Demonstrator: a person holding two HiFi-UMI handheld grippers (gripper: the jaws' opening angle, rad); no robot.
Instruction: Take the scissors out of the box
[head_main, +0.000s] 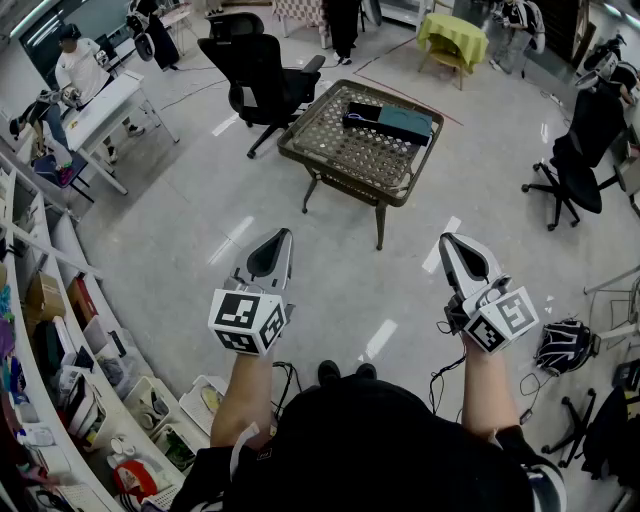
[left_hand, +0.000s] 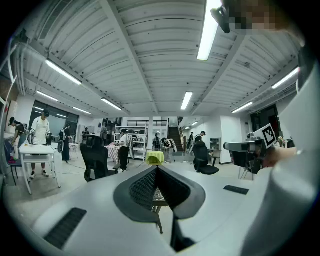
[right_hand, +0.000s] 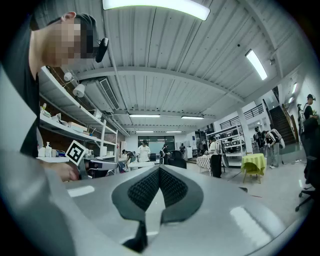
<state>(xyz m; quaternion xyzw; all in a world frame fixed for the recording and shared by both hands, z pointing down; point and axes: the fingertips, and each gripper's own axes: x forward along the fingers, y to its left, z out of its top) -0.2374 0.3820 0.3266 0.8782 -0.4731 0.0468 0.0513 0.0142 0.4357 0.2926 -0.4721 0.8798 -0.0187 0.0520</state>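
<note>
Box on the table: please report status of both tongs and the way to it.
Both shut, empty: left tongs, right tongs. Ahead, box on table, untouched; scissors not visible. No obstacle between.

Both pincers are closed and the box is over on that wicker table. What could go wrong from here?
1. The box looks closed and no scissors show. It lies toward the far side of the table, so a clumsy push might slide it off.
2. The left gripper and right gripper are both shut and must open before they can grab anything.
3. Cables trail near the person's feet and could snag a step.
</note>
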